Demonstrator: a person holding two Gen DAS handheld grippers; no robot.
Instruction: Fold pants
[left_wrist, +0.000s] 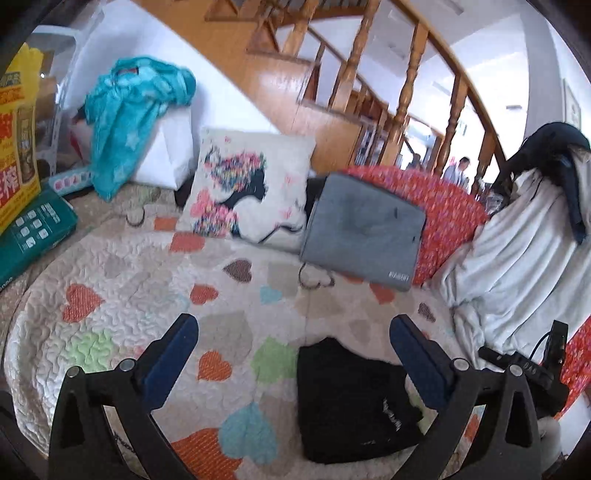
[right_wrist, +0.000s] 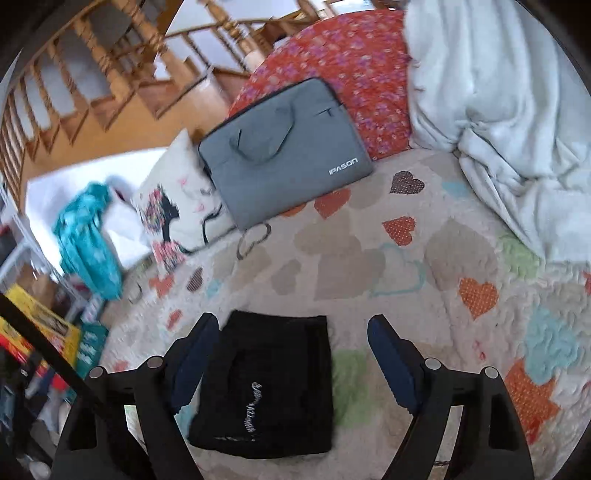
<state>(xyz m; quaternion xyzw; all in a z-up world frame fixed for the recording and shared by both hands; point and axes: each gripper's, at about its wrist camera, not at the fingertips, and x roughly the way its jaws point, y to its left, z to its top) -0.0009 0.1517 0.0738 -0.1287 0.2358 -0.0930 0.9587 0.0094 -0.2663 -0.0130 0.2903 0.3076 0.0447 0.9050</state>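
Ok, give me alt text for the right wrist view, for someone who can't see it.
Folded black pants lie on a heart-patterned quilt between the open fingers of the right hand-held gripper, which touch nothing. Beyond them sit a grey laptop bag, a pillow and a pale blanket.

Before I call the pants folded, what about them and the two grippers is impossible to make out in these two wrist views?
- Black pants: layers underneath are hidden by the top panel in both views.
- Pants' near left corner: covered by the right gripper's left finger in the right wrist view.
- White lettering on the pants: too small and distorted to read.
- Left gripper: its right finger hides the pants' right edge in the left wrist view.
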